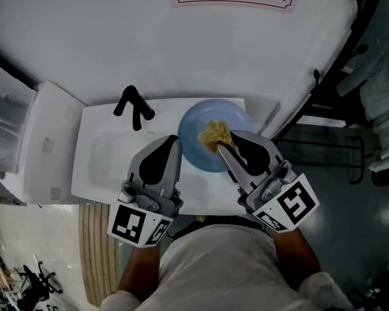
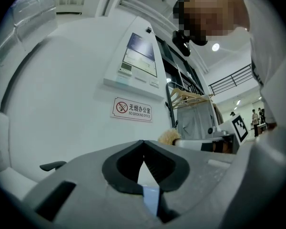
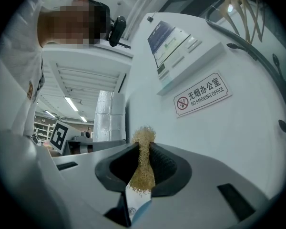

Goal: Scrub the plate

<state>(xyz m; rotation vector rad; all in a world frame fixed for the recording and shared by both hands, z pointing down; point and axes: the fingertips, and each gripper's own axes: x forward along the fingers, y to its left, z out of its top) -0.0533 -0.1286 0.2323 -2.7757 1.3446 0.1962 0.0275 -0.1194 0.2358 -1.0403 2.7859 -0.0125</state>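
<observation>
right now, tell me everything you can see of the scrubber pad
The scrubber pad is a tan, wiry clump, like coarse fibre or metal wool. It is squashed thin between the shut jaws of the right gripper. A frizzy tuft sticks out past the tips and more bulges below them. In the head view it sits over the middle of the blue plate; whether it presses on the plate cannot be told.

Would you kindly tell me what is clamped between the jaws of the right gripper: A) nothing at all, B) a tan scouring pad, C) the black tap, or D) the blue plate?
B: in the right gripper view, the right gripper has its jaws pressed on a tan scouring pad, whose tuft sticks out past the tips.
</observation>
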